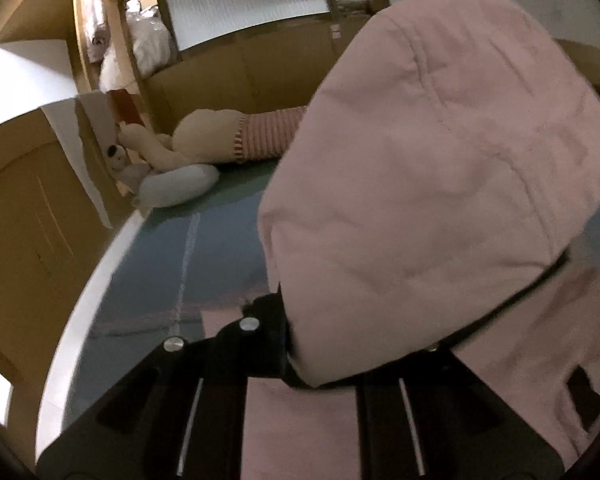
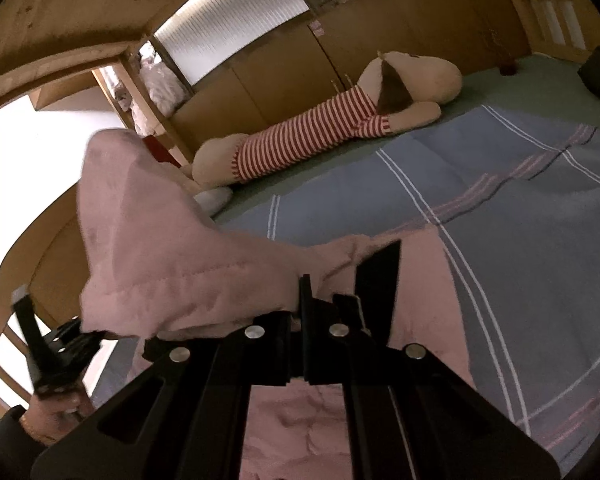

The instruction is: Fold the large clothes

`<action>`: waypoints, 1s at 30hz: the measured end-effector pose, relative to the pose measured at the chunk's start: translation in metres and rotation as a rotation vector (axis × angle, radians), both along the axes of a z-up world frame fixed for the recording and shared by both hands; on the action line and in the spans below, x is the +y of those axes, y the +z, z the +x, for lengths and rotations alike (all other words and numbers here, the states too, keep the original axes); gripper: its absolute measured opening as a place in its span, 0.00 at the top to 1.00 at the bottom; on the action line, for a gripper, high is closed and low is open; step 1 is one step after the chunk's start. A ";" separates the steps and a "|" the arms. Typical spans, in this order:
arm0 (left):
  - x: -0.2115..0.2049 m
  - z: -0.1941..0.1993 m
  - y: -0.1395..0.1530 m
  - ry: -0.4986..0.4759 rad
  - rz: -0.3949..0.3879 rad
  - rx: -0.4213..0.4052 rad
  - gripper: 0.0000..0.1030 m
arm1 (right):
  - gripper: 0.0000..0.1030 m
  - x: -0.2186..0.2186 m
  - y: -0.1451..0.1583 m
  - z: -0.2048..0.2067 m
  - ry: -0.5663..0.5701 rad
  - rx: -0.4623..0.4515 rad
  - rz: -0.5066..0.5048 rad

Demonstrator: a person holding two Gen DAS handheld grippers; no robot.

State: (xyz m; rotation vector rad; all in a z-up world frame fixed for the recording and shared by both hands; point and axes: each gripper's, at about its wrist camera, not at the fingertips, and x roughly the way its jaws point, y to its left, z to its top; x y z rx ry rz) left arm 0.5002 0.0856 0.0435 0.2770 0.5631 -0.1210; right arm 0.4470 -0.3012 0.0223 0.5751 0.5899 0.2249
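Pink garment: a big, soft, pink padded garment (image 2: 188,264) lay on the bed, and part of it was lifted up in the air. The rest of it lay flat below the grippers.
Left gripper: the left gripper (image 1: 364,344) was closed on a fold of the pink garment. The cloth hung over its fingers and hid most of them, so the tips could not be seen. One black finger (image 1: 268,340) showed at the left edge of the cloth.
Right gripper: the right gripper (image 2: 332,304) had its jaws pinched tight on an edge of the pink garment. One black finger (image 2: 380,280) stuck up past the cloth.
Other view of the left gripper: in the right wrist view, the left gripper showed low at the left, just under the raised cloth, with a hand (image 2: 56,408) holding it.
Bed cover: a blue cover with white and pink stripes (image 2: 500,208) was spread under the garment. Green sheet (image 2: 480,92) showed past it.
Stuffed toy: a long cream stuffed toy in a red and white striped shirt (image 2: 312,136) lay along the far side of the bed, well apart from the garment.
Small pillow: a little white pillow (image 1: 176,188) lay beside the toy's legs.
Wall: wooden panels (image 2: 260,76) ran behind the bed.
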 end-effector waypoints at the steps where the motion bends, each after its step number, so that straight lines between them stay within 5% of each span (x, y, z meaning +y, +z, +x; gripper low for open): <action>1: -0.001 -0.008 -0.001 -0.013 -0.006 0.006 0.90 | 0.97 0.000 -0.001 -0.004 0.008 0.010 -0.012; 10: -0.010 -0.076 -0.057 -0.110 0.032 0.136 0.78 | 0.97 0.004 -0.036 -0.033 0.027 0.127 -0.081; 11: -0.010 -0.078 -0.061 -0.114 0.042 0.139 0.64 | 0.96 0.006 -0.041 -0.037 0.022 0.132 -0.095; 12: -0.010 -0.080 -0.065 -0.130 0.031 0.154 0.24 | 0.96 0.007 -0.044 -0.041 0.014 0.133 -0.106; 13: -0.010 -0.084 -0.067 -0.145 0.011 0.160 0.04 | 0.96 0.007 -0.045 -0.043 0.010 0.131 -0.110; 15: -0.010 -0.090 -0.067 -0.180 0.008 0.148 0.02 | 0.74 0.005 -0.045 -0.049 -0.012 0.131 -0.121; 16: -0.012 -0.092 -0.067 -0.195 0.027 0.155 0.02 | 0.42 0.002 -0.044 -0.053 -0.036 0.137 -0.126; 17: -0.014 -0.094 -0.066 -0.202 0.047 0.164 0.02 | 0.24 -0.002 -0.043 -0.055 -0.059 0.141 -0.123; 20: -0.012 -0.113 -0.049 -0.285 0.008 0.128 0.02 | 0.23 -0.017 -0.033 -0.067 -0.121 0.161 -0.085; 24: 0.008 -0.123 0.005 -0.317 -0.193 0.040 0.02 | 0.22 -0.037 0.023 -0.068 -0.164 0.067 0.047; 26: 0.018 -0.098 0.042 -0.250 -0.345 0.018 0.02 | 0.17 -0.028 0.052 -0.050 -0.152 0.029 0.076; 30: -0.002 -0.032 0.092 -0.062 -0.462 0.059 0.02 | 0.16 0.025 0.081 0.011 -0.093 0.049 -0.008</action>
